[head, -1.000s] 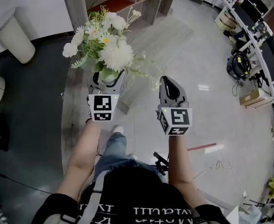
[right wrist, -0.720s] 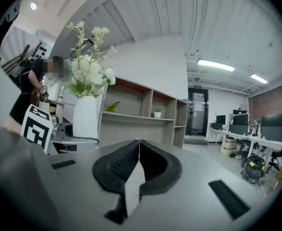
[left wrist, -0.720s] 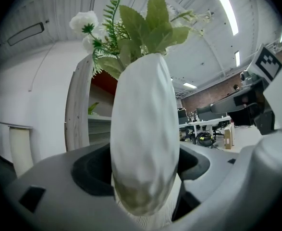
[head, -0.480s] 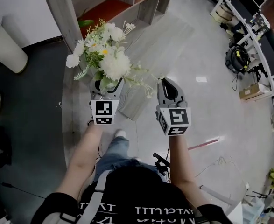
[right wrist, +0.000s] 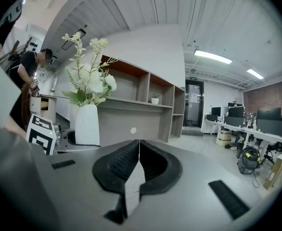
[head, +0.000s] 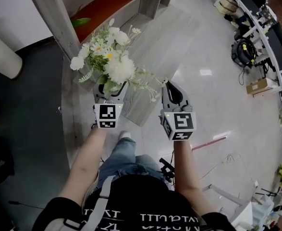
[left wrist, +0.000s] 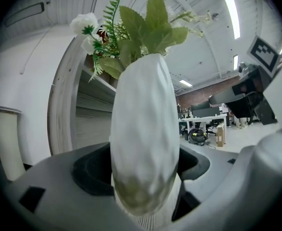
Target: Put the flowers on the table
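Observation:
A white vase with white flowers and green leaves stands upright between the jaws of my left gripper, which is shut on it and carries it above the floor. The right gripper view shows the same vase and flowers at the left, next to the left gripper's marker cube. My right gripper is held level beside it on the right, shut with its pads together and nothing between them. No table top shows under the vase.
A grey shelving unit with a red inner floor stands ahead at the upper left, its slanted grey post closest. Desks with cables and equipment line the right side. A pale bin stands at the far left. Grey floor lies beneath.
The person has stepped forward: the shelving unit and its post have come closer and slid down in the head view. Both grippers keep their places and their states.

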`<act>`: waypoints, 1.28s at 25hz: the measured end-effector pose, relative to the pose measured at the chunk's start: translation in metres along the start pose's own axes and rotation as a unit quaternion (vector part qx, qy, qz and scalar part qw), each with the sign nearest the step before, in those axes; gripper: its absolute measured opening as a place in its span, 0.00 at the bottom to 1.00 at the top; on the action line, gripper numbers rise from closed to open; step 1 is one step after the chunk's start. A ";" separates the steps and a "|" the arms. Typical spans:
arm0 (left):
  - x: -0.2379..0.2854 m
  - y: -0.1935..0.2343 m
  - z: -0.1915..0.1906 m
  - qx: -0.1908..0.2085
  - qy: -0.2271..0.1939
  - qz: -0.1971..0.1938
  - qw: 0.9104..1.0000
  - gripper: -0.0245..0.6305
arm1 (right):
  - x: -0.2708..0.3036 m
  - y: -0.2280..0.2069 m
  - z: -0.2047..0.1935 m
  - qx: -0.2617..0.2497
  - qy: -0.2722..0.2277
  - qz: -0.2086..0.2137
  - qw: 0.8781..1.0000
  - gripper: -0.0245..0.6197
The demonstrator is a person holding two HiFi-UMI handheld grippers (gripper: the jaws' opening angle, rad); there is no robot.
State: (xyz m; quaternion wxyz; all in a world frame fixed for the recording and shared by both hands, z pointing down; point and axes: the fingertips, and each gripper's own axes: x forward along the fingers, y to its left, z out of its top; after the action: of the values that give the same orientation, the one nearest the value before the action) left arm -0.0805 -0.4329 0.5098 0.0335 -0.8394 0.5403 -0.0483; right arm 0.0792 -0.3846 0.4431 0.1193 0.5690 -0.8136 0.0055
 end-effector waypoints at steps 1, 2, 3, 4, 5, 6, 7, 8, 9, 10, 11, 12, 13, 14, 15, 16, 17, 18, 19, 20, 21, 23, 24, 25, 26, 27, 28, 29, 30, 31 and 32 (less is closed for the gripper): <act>0.003 0.002 -0.008 -0.001 0.002 0.000 1.000 0.59 | 0.004 0.001 -0.006 0.002 0.002 -0.001 1.000 0.06; 0.006 0.003 -0.014 -0.001 0.004 0.002 1.000 0.59 | 0.007 0.001 -0.011 0.003 0.004 -0.002 1.000 0.06; 0.007 0.004 -0.019 -0.002 0.008 0.004 1.000 0.59 | 0.009 0.002 -0.015 0.005 0.005 -0.003 1.000 0.06; 0.008 0.005 -0.024 -0.002 0.012 0.008 1.000 0.59 | 0.010 0.002 -0.017 0.006 0.007 -0.003 1.000 0.06; 0.008 0.006 -0.027 -0.002 0.015 0.011 1.000 0.59 | 0.010 0.003 -0.019 0.006 0.008 -0.003 1.000 0.06; 0.007 0.006 -0.029 -0.003 0.018 0.014 1.000 0.59 | 0.009 0.004 -0.019 0.006 0.009 -0.002 1.000 0.06; 0.008 0.006 -0.031 -0.005 0.020 0.017 1.000 0.59 | 0.009 0.004 -0.020 0.006 0.010 -0.002 1.000 0.06; 0.008 0.006 -0.032 -0.008 0.022 0.019 1.000 0.59 | 0.009 0.004 -0.021 0.006 0.012 -0.002 1.000 0.06; 0.010 0.006 -0.035 -0.011 0.023 0.021 0.999 0.59 | 0.009 0.003 -0.022 0.006 0.013 -0.001 1.000 0.06; 0.011 0.006 -0.037 -0.014 0.024 0.023 0.999 0.59 | 0.009 0.003 -0.023 0.006 0.014 -0.001 1.000 0.06; 0.012 0.006 -0.040 -0.017 0.024 0.024 0.999 0.59 | 0.009 0.002 -0.024 0.006 0.015 -0.001 1.000 0.06; 0.012 0.006 -0.042 -0.019 0.024 0.025 0.999 0.59 | 0.008 0.001 -0.025 0.006 0.016 -0.002 1.000 0.06; 0.013 0.006 -0.043 -0.021 0.025 0.026 0.999 0.59 | 0.007 0.000 -0.026 0.006 0.016 -0.002 1.000 0.06; 0.013 0.006 -0.044 -0.022 0.025 0.028 0.999 0.59 | 0.006 -0.001 -0.027 0.006 0.016 -0.003 1.000 0.06; 0.014 0.006 -0.043 -0.023 0.024 0.029 0.999 0.59 | 0.005 -0.003 -0.027 0.006 0.017 -0.004 1.000 0.06; 0.015 0.006 -0.043 -0.023 0.024 0.030 0.999 0.59 | 0.004 -0.005 -0.027 0.006 0.017 -0.006 1.000 0.06; 0.016 0.006 -0.042 -0.022 0.024 0.030 0.999 0.59 | 0.003 -0.006 -0.027 0.006 0.018 -0.006 1.000 0.06; 0.017 0.007 -0.043 -0.021 0.024 0.030 0.999 0.59 | 0.003 -0.006 -0.028 0.006 0.018 -0.007 1.000 0.06; 0.017 0.008 -0.045 -0.019 0.024 0.030 0.999 0.59 | 0.003 -0.006 -0.030 0.006 0.019 -0.008 1.000 0.06; 0.018 0.008 -0.047 -0.018 0.025 0.029 0.999 0.59 | 0.003 -0.006 -0.031 0.006 0.019 -0.009 1.000 0.06; 0.017 0.008 -0.049 -0.017 0.025 0.029 0.999 0.59 | 0.003 -0.005 -0.032 0.007 0.019 -0.009 1.000 0.06; 0.017 0.009 -0.049 -0.015 0.025 0.028 0.999 0.59 | 0.002 -0.003 -0.031 0.006 0.016 -0.008 1.000 0.06; 0.017 0.009 -0.048 -0.014 0.023 0.027 0.999 0.59 | 0.001 -0.002 -0.030 0.005 0.014 -0.007 1.000 0.06; 0.018 0.009 -0.047 -0.013 0.022 0.026 0.999 0.59 | 0.001 -0.001 -0.029 0.005 0.013 -0.006 1.000 0.06; 0.018 0.009 -0.047 -0.012 0.022 0.025 0.999 0.59 | 0.001 0.001 -0.029 0.004 0.011 -0.005 1.000 0.06; 0.018 0.009 -0.048 -0.011 0.023 0.024 0.999 0.59 | 0.000 0.002 -0.028 0.003 0.011 -0.004 1.000 0.06; 0.017 0.009 -0.049 -0.011 0.024 0.023 0.999 0.59 | 0.000 0.003 -0.028 0.002 0.011 -0.004 1.000 0.06; 0.017 0.008 -0.049 -0.012 0.024 0.022 0.999 0.59 | -0.001 0.004 -0.028 0.001 0.011 -0.004 1.000 0.06; 0.018 0.009 -0.050 -0.014 0.025 0.021 0.999 0.59 | -0.002 0.003 -0.028 -0.001 0.011 -0.004 1.000 0.06; 0.019 0.009 -0.051 -0.016 0.024 0.020 0.999 0.59 | -0.002 0.001 -0.029 -0.001 0.011 -0.005 1.000 0.06; 0.021 0.010 -0.053 -0.018 0.023 0.020 0.999 0.59 | -0.001 0.000 -0.031 -0.001 0.011 -0.007 1.000 0.06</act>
State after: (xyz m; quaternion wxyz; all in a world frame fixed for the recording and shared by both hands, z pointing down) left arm -0.0869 -0.4563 0.5619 0.0063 -0.8276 0.5583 -0.0573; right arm 0.0858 -0.3792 0.4727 0.1291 0.5743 -0.8084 0.0100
